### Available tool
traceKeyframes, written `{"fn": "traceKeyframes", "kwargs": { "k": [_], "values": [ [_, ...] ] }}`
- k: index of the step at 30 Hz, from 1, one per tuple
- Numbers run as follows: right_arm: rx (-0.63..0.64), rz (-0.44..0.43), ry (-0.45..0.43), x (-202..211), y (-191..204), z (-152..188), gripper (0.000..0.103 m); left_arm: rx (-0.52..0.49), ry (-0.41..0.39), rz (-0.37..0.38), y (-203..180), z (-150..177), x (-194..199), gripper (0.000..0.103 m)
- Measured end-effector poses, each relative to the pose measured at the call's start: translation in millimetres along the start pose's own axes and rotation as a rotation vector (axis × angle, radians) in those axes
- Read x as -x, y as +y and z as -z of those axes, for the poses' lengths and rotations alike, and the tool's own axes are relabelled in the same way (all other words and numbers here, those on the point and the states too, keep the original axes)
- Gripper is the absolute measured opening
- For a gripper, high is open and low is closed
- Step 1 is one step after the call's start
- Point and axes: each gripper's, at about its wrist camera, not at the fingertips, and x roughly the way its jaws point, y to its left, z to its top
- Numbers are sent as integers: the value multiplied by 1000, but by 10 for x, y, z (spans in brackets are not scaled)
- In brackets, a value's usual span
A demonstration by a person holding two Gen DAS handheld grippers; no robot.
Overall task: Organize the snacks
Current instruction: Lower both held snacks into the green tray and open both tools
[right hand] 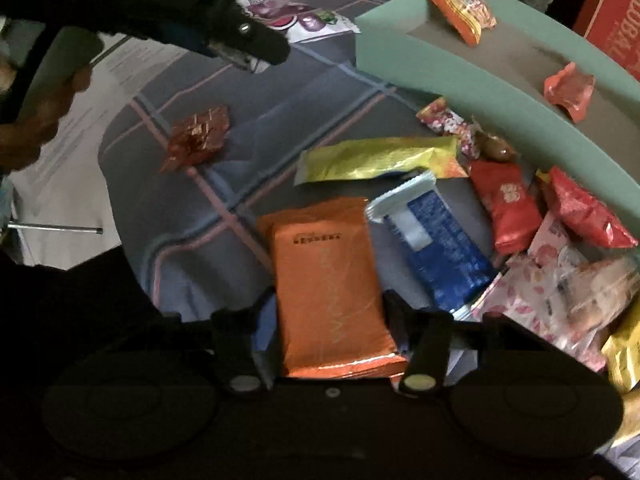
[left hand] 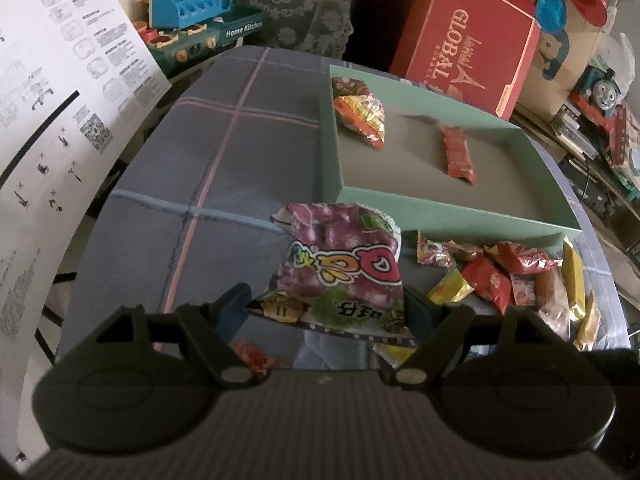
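Roughly early: green tray [left hand: 452, 210] holds three snacks; left gripper [left hand: 326, 304] grips purple packet [left hand: 344, 268]; right gripper [right hand: 330, 312] straddles orange pack [right hand: 332, 280], grip uncertain; loose pile [right hand: 520, 216] at tray's six o'clock remains.

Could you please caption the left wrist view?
Left tool grips a crinkled purple snack bag before the shallow green cardboard tray.

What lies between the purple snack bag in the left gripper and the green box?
Nothing visible. The purple snack bag sits pinched in the left gripper, and only bare tablecloth separates it from the green box.
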Motion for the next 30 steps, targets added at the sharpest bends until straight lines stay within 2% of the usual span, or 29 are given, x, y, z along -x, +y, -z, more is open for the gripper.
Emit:
{"fn": "traceKeyframes", "kwargs": {
  "k": [6, 9, 14, 19, 25, 27, 30],
  "values": [
    [-50, 35, -60, -103, 95, -60, 59, 0, 8, 10, -45, -8, -40, 80],
    [-63, 49, -69, -43, 69, -36, 50, -9, 0, 6, -55, 12, -3, 80],
    [-186, 13, -112, 198, -63, -39, 50, -21, -20, 7, -84, -1, 80, 80],
    [-336, -33, -221, 566, -406, -122, 50, -69, -69, 20, -250, -125, 168, 80],
    [-498, 26, -345, 842, -1017, -359, 50, -109, -123, 16, -482, -490, 106, 80],
    [-565, 29, -364, 843, -1261, -494, 50, -115, -133, 27, -561, -659, 26, 80],
    [-609, 48, -381, 780, -1508, -705, 50, -152, -136, 0, -704, -869, -179, 80]
  ]
}}
